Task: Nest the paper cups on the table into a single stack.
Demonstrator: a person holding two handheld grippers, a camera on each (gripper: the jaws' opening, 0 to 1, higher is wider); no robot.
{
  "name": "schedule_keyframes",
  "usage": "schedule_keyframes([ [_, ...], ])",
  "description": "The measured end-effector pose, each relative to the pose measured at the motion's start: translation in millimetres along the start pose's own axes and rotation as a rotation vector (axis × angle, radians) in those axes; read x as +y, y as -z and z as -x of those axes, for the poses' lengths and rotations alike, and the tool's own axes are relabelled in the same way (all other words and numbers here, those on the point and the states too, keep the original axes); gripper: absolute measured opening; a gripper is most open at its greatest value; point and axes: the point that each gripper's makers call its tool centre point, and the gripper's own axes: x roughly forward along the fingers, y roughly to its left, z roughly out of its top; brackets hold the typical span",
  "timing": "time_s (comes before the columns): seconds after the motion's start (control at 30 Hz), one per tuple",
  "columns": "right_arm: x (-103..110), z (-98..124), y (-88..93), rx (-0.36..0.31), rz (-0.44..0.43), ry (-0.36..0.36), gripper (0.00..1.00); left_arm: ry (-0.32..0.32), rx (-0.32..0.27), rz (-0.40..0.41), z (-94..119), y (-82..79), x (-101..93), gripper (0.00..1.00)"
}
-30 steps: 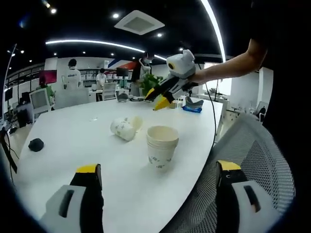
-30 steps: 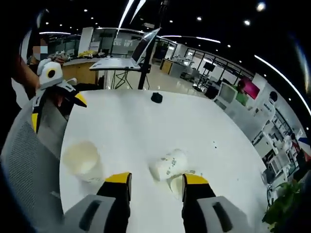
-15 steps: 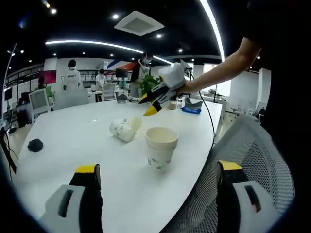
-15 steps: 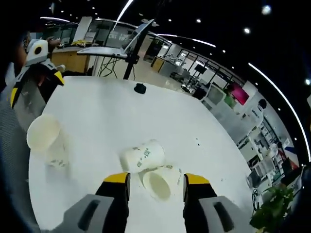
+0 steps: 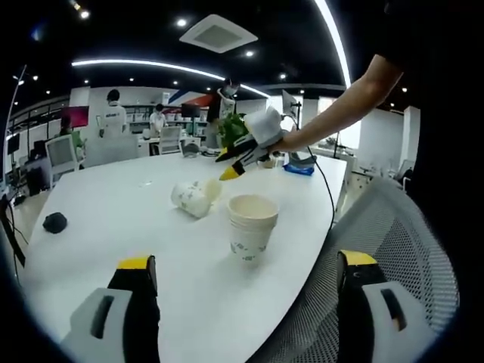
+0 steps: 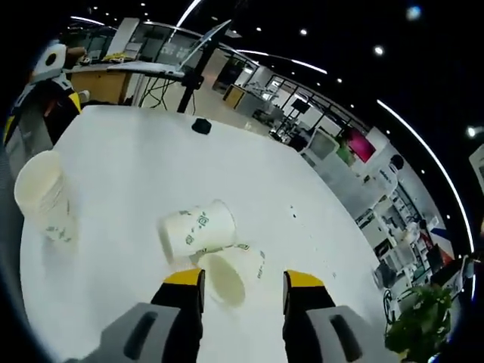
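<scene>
An upright stack of nested paper cups [image 5: 251, 225] stands on the white table [image 5: 113, 212], ahead of my left gripper [image 5: 246, 261], which is wide open and holds nothing. Two printed paper cups lie on their sides beyond the stack, one nearer [image 5: 190, 199] and one behind it [image 5: 212, 189]. My right gripper [image 5: 240, 153], held by a person's arm, hovers over them. In the right gripper view, its open jaws [image 6: 242, 280] sit just short of one lying cup [image 6: 227, 271], whose mouth faces me. The other lying cup [image 6: 195, 229] touches it. The stack [image 6: 41, 198] is far left, near the left gripper [image 6: 41, 83].
A small black object [image 5: 55, 223] lies at the table's left, also seen as a black object [image 6: 200, 126] far across. A grey mesh chair [image 5: 393, 227] stands by the table's near right edge. A blue item [image 5: 299, 169] rests at the far edge. People stand in the background.
My right gripper has moved lower and closer to the two lying cups, which now sit right at its jaw tips. The left gripper and the stack have stayed put.
</scene>
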Motion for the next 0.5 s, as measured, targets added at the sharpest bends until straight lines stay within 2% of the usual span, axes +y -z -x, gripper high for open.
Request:
schedule_keyframes([
  [0.3,-7.3,-11.5,14.4,0.038,0.014,0.040,0.30,-0.012,0.015,0.004,-0.6,2.9,2.5,0.99],
  [0.37,-10.0,-14.9,17.4,0.055,0.045,0.049,0.26,-0.018,0.017,0.003,-0.5,3.5,3.6,0.99],
  [0.5,-13.3,-21.2,18.6,0.072,0.046,0.057,0.25,-0.035,0.034,-0.001,-0.2,6.8,7.1,0.98],
])
